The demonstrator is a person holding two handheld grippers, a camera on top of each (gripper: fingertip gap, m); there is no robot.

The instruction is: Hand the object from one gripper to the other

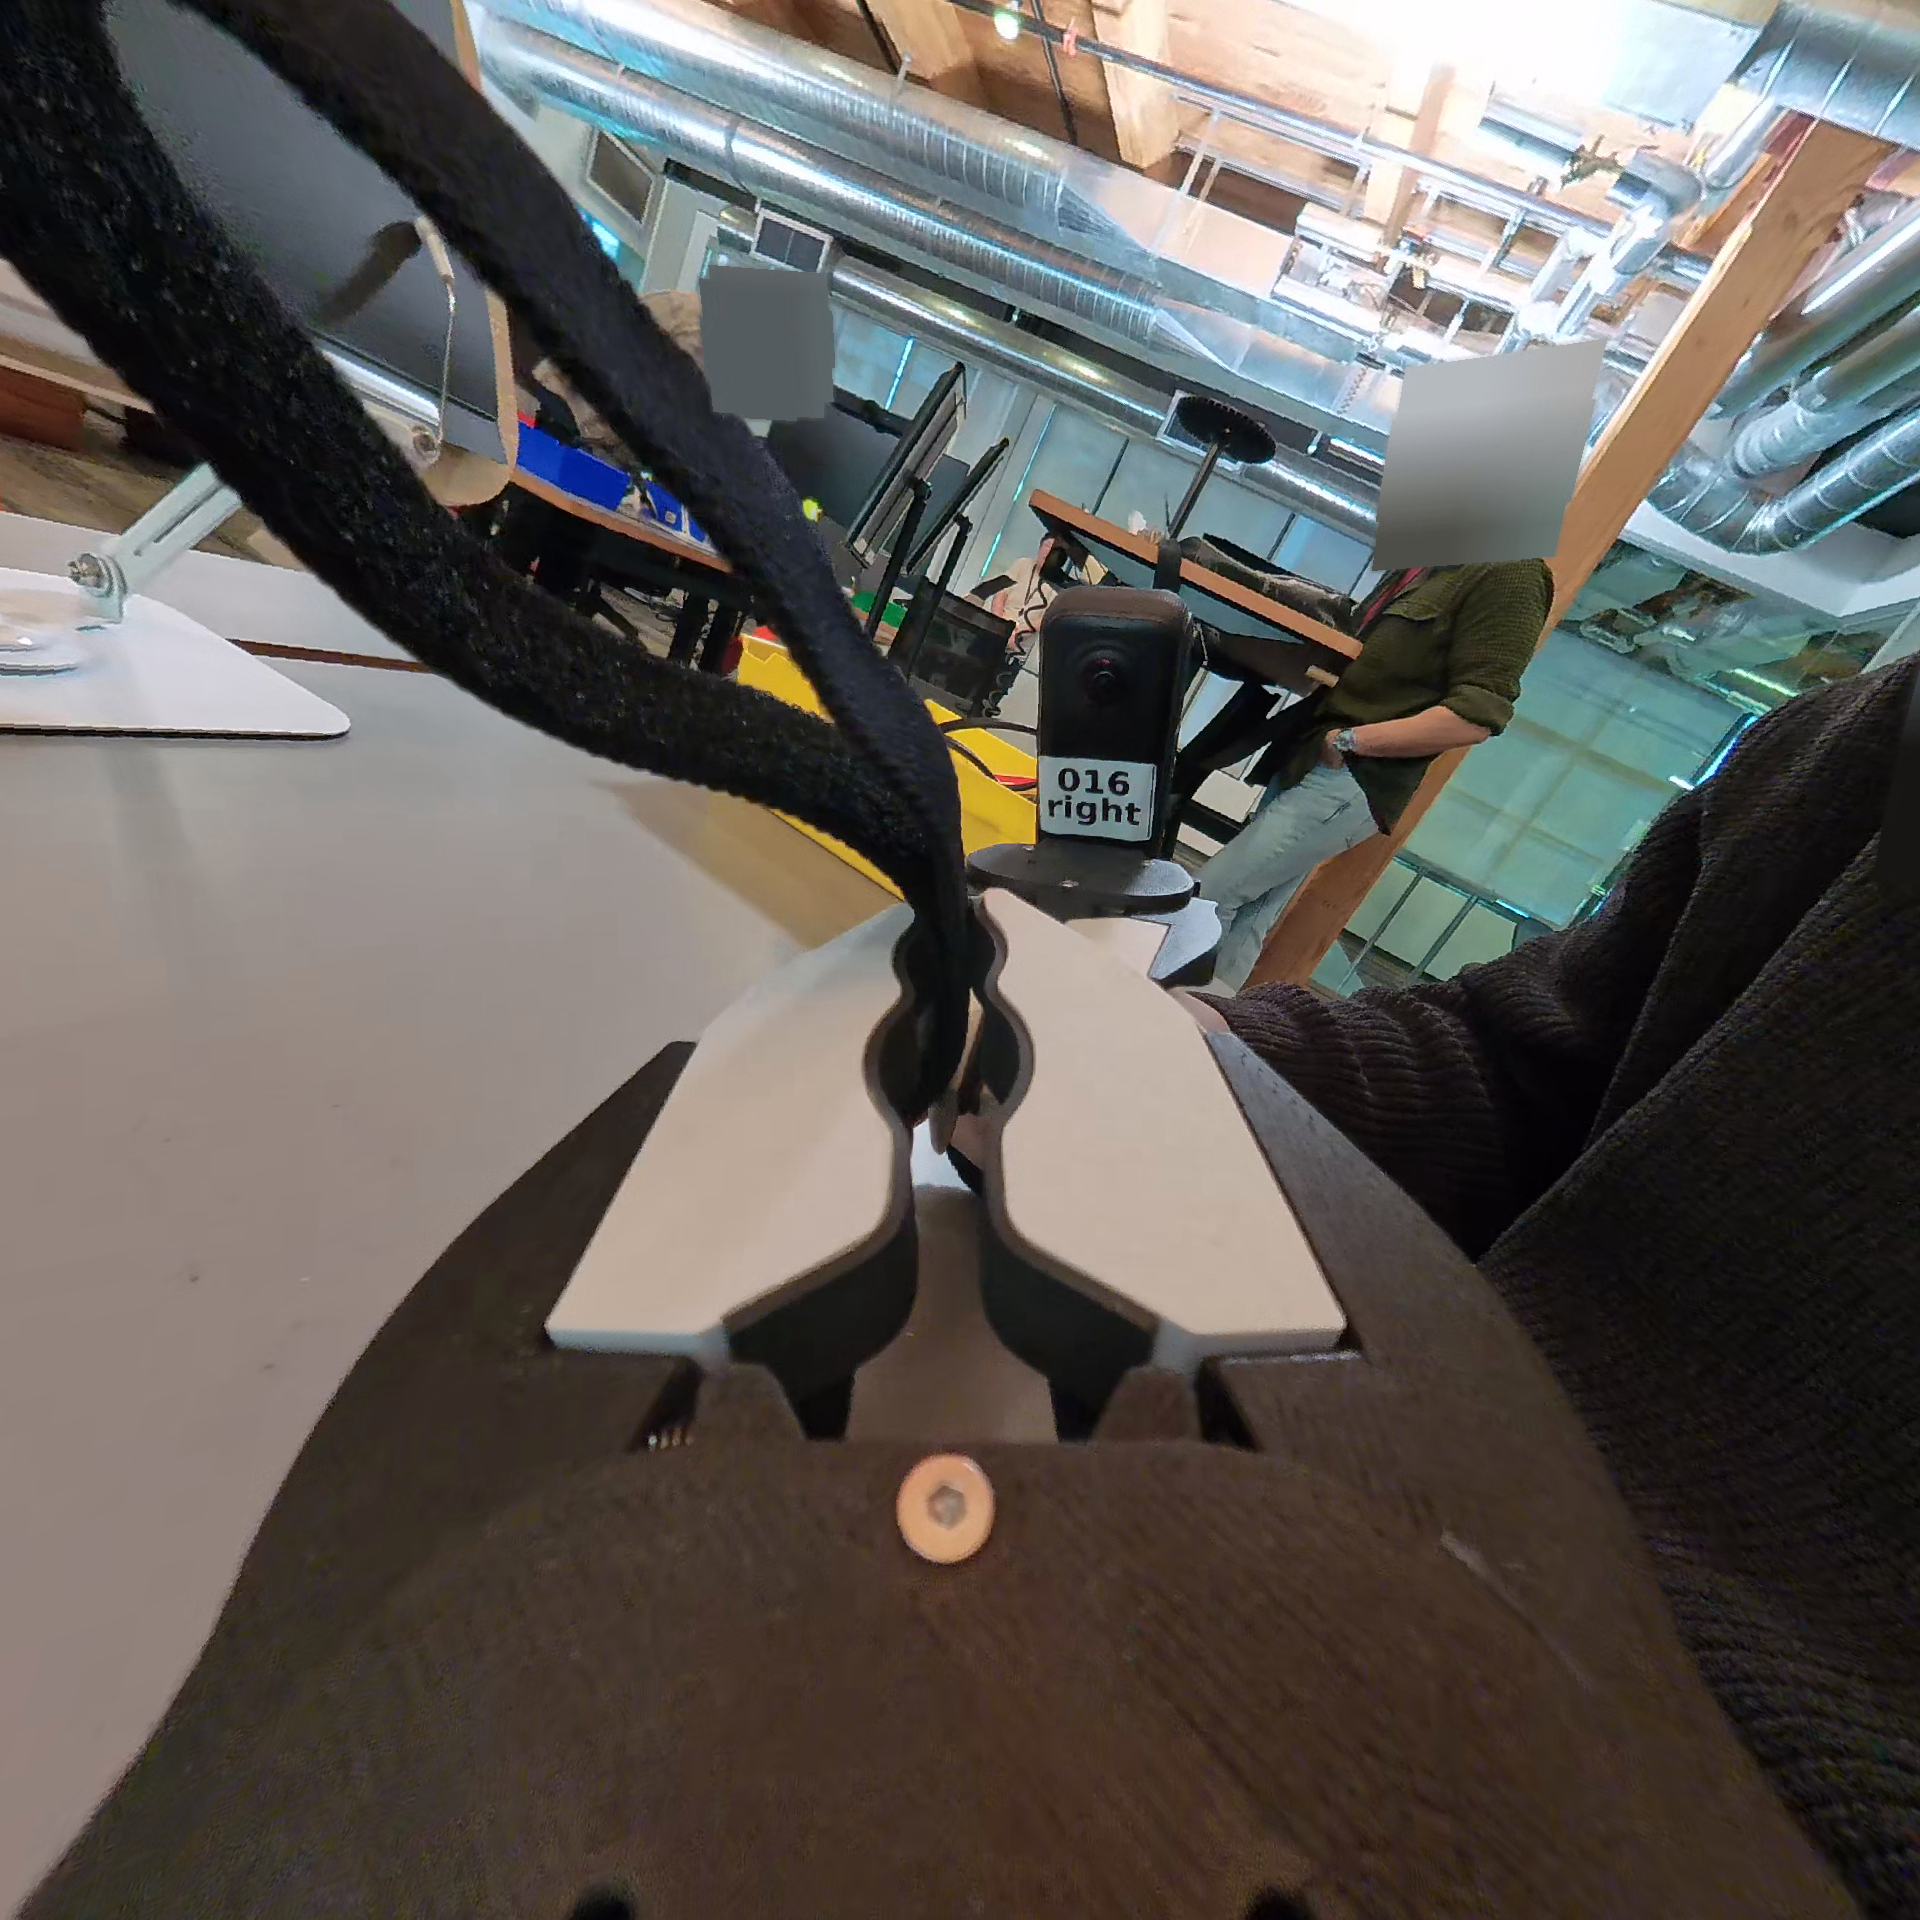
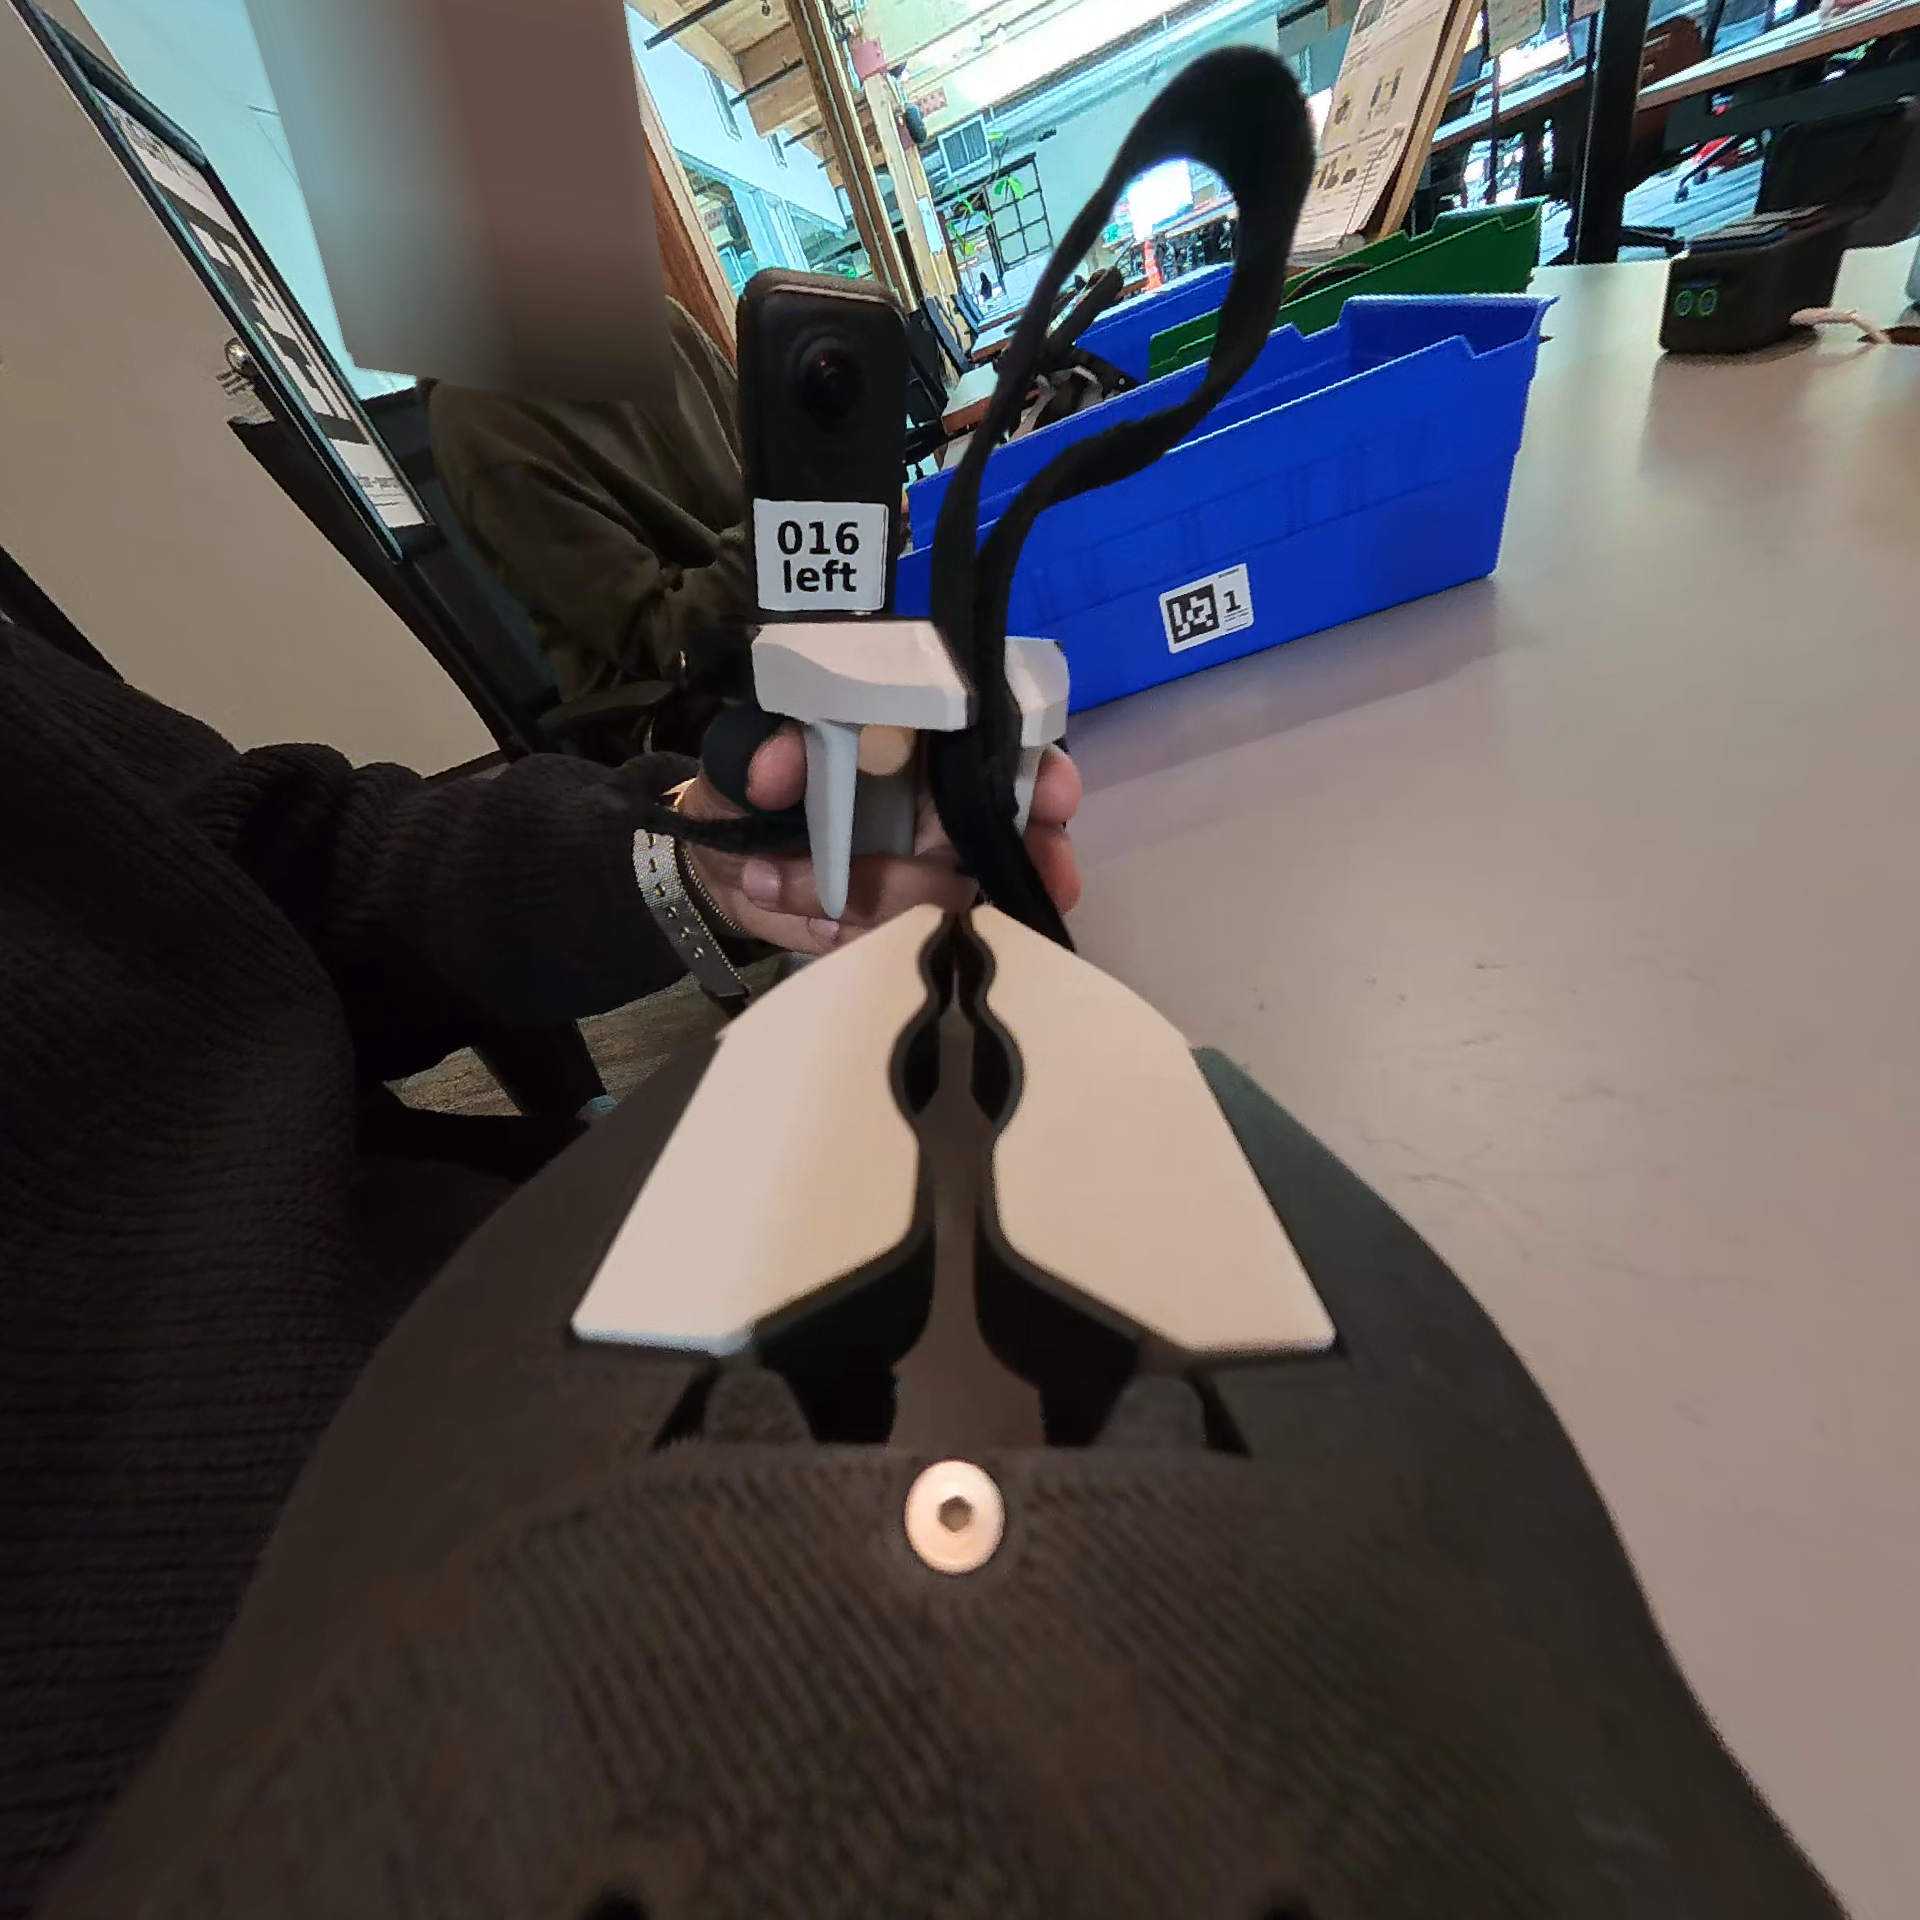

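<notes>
So the left gripper (image 1: 940, 987) pinches the black strap (image 1: 582, 665) mid-frame, while the right gripper (image 2: 961, 935) looks closed and probably empty, so it must open to take over.

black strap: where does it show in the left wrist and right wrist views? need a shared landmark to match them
Left wrist view: the black strap runs from the upper left down to the centre, pinched in the left gripper.
Right wrist view: it loops up at centre top and drops through the left gripper farther off, ending beside the right gripper, whose fingers look closed with nothing between them.
Shared landmark: the grey tabletop.
</notes>
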